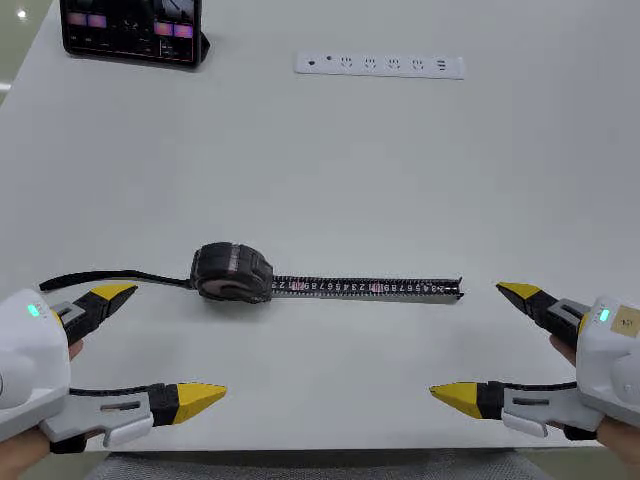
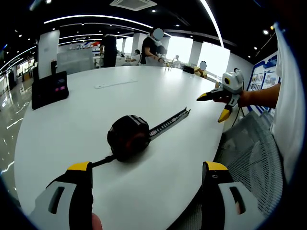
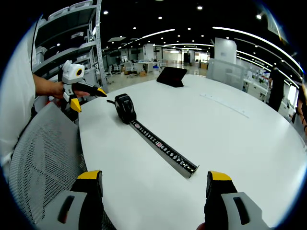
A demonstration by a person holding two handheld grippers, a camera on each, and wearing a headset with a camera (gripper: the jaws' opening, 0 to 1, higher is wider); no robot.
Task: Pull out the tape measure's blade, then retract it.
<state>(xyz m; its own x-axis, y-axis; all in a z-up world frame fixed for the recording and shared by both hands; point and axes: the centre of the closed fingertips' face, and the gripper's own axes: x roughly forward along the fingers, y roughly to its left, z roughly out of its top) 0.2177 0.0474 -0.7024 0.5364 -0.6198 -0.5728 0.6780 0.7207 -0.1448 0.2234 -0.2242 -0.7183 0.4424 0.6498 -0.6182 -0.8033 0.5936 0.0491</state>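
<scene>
One tape measure point(image 1: 232, 272) is lying mid-table point(image 1: 400, 180), its blade point(image 1: 365, 288) stretching out flat. The left gripper point(image 1: 172, 342) and right gripper point(image 1: 466, 340) are hovering near its ends, jaws spread wide, touching nothing.

Your white table point(image 1: 400, 170) carries the tape measure point(image 1: 232, 272), blade point(image 1: 370, 288) out, a power strip point(image 1: 380, 65) and a tablet point(image 1: 130, 25).

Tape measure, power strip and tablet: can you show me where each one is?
tape measure point(image 1: 232, 273), head view, on its black case.
power strip point(image 1: 380, 65), head view, middle of the white bar.
tablet point(image 1: 130, 28), head view, on its dark screen.
</scene>
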